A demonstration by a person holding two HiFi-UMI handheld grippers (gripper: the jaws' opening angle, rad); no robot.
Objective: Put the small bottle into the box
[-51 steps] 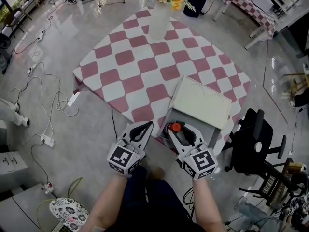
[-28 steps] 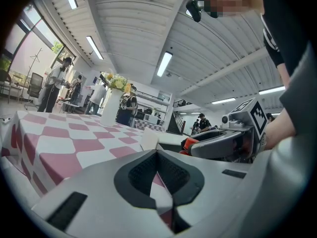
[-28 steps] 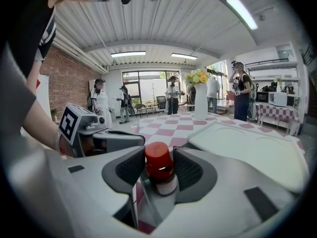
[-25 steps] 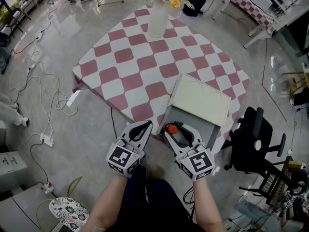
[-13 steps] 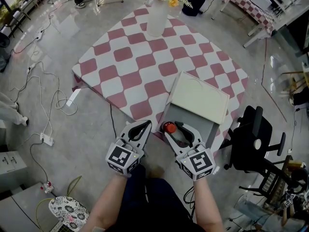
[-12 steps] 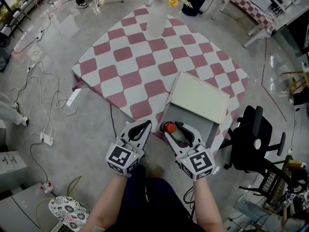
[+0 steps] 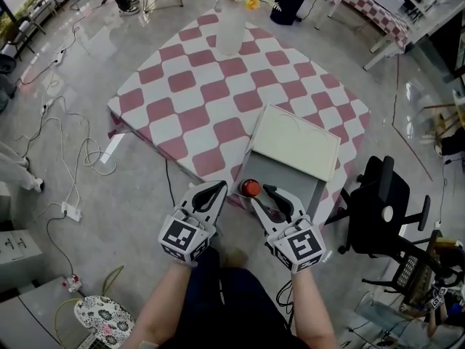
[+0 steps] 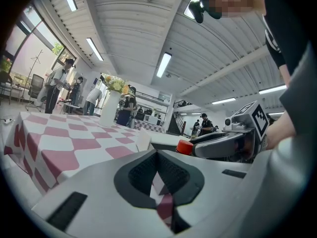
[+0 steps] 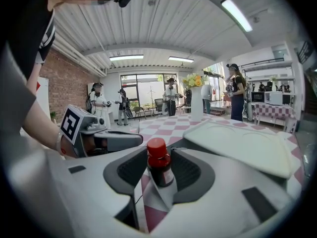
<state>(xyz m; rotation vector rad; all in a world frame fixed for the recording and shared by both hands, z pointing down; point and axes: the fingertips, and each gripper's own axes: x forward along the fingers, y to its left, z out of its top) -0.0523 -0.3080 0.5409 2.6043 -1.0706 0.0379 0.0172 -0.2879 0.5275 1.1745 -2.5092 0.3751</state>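
The small dark bottle [image 7: 251, 188] with a red cap stands upright at the near left corner of the grey box [image 7: 309, 187]; I cannot tell whether it is inside. The box's white lid [image 7: 294, 140] is swung open behind it. My right gripper [image 7: 260, 194] is open and its jaws have just been closing. In the right gripper view the bottle [image 9: 159, 167] stands between the fingertips, apart from both pads. My left gripper [image 7: 220, 187] hangs just left of it off the table's edge, shut and holding nothing. The left gripper view shows the red cap [image 8: 184, 147] beside the right gripper.
The box sits at the near corner of a table with a red and white chequered cloth [image 7: 211, 93]. A white vase of flowers [image 7: 227, 31] stands at its far end. A black office chair [image 7: 381, 209] is close on the right. Cables [image 7: 73, 158] lie on the floor at left.
The right gripper has drawn back toward me a little. The bottle's cap, earlier deep between its fingers, now shows at the fingertips. The left gripper has kept still.
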